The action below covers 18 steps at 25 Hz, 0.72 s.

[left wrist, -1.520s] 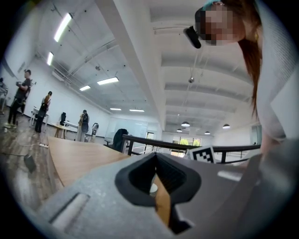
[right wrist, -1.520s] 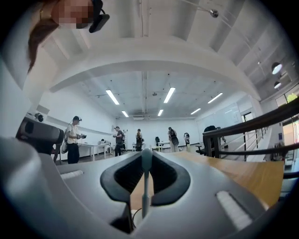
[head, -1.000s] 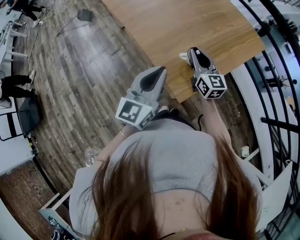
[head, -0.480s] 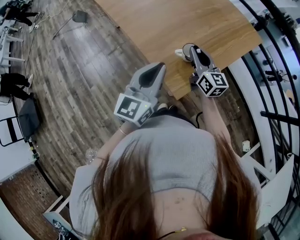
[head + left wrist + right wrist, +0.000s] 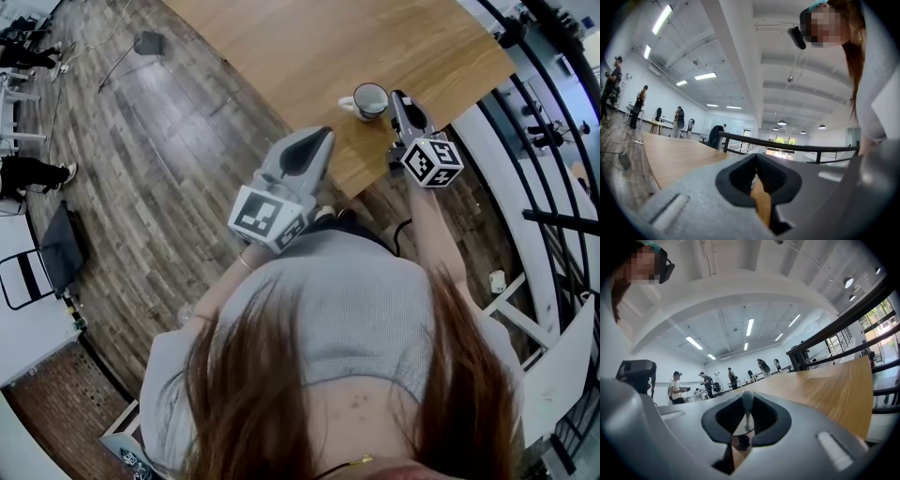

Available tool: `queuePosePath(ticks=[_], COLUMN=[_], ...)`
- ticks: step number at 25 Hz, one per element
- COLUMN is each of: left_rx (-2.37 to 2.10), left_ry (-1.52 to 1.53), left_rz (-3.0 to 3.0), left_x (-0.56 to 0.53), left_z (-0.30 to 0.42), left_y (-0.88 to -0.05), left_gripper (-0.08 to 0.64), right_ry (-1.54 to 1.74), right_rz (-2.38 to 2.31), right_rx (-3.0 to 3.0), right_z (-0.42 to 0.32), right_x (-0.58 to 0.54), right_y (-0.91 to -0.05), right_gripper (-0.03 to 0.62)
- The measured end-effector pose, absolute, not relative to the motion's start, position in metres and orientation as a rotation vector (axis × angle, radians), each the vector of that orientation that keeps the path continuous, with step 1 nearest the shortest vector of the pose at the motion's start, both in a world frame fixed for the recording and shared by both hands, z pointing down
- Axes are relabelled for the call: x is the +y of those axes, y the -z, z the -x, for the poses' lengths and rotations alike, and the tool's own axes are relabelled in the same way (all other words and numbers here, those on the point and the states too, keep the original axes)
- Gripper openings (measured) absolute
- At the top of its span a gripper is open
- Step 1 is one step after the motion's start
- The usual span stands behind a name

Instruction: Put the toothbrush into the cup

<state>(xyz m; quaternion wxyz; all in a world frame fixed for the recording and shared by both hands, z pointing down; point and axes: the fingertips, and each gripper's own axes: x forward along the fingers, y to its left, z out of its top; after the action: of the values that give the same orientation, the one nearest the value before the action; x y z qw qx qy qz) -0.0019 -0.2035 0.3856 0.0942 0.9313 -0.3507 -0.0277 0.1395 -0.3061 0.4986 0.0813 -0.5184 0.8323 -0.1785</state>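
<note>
A white cup with a dark inside stands near the corner of the wooden table. My right gripper hovers just right of the cup, pointing level. In the right gripper view a thin pale toothbrush stands upright in the narrow slit between the jaws, which are closing on it. The head view does not show the toothbrush. My left gripper hangs shut and empty over the table's near edge, left of the cup; in its own view only wood shows through the slit.
A black railing runs close along the table's right side. The table's near edge lies just ahead of my body, with plank floor to the left. People stand at desks far off.
My right gripper has shifted right, off the cup, so the whole cup now shows to its left. The left gripper has hardly moved.
</note>
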Motion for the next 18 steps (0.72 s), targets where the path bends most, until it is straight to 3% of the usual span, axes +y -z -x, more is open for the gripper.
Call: queuePosePath(ticks=[9, 12, 15, 18], left_rx=[-1.053, -1.055, -1.031, -0.992], left_ry=[0.088, 0.085, 0.08, 0.081], left_rz=[-2.77, -2.767, -2.776, -2.789], left_x=[-0.206, -0.207, -0.207, -0.207], left_z=[0.002, 0.002, -0.003, -0.012], left_y=[-0.385, -0.386, -0.385, -0.384], left_gripper=[0.003, 0.003, 0.003, 0.003], right_ry=[0.498, 0.473, 0.45, 0.421], right_rz=[1.535, 1.501, 1.505, 1.521], right_rx=[2.528, 2.537, 2.552, 2.571], right_z=[-0.139, -0.135, -0.134, -0.138], right_x=[-0.309, -0.305, -0.301, -0.298], right_y=[-0.5, -0.499, -0.497, -0.493], right_gripper=[0.027, 0.115, 0.135, 0.197])
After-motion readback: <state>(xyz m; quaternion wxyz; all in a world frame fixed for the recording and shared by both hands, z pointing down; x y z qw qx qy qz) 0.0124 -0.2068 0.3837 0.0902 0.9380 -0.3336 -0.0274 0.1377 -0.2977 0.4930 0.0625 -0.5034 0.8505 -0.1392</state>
